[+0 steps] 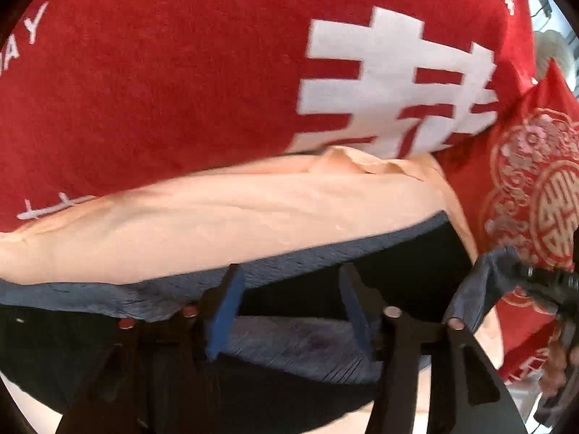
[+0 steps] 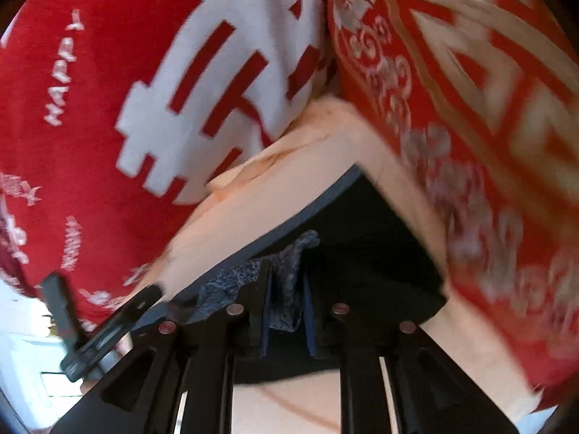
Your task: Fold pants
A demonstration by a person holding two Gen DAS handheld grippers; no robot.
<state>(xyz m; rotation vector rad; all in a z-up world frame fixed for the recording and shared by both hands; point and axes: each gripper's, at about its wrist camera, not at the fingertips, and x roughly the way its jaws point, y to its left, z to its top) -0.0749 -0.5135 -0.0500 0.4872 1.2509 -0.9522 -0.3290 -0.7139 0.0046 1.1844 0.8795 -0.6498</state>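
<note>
Dark blue-grey pants (image 1: pixel 289 340) lie on a peach sheet (image 1: pixel 217 217) below red cushions (image 1: pixel 163 72); the left hand-held gripper (image 1: pixel 289 311) stands apart over the cloth, the right hand-held gripper (image 2: pixel 286 311) clamped on the pants' edge.

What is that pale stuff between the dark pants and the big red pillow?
A peach-coloured sheet lies between the dark pants and the red pillow, seen in both wrist views.

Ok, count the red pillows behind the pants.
2. One with big white lettering sits at left; one with gold embroidery leans beside it at right. Others may be hidden outside these close views.
</note>
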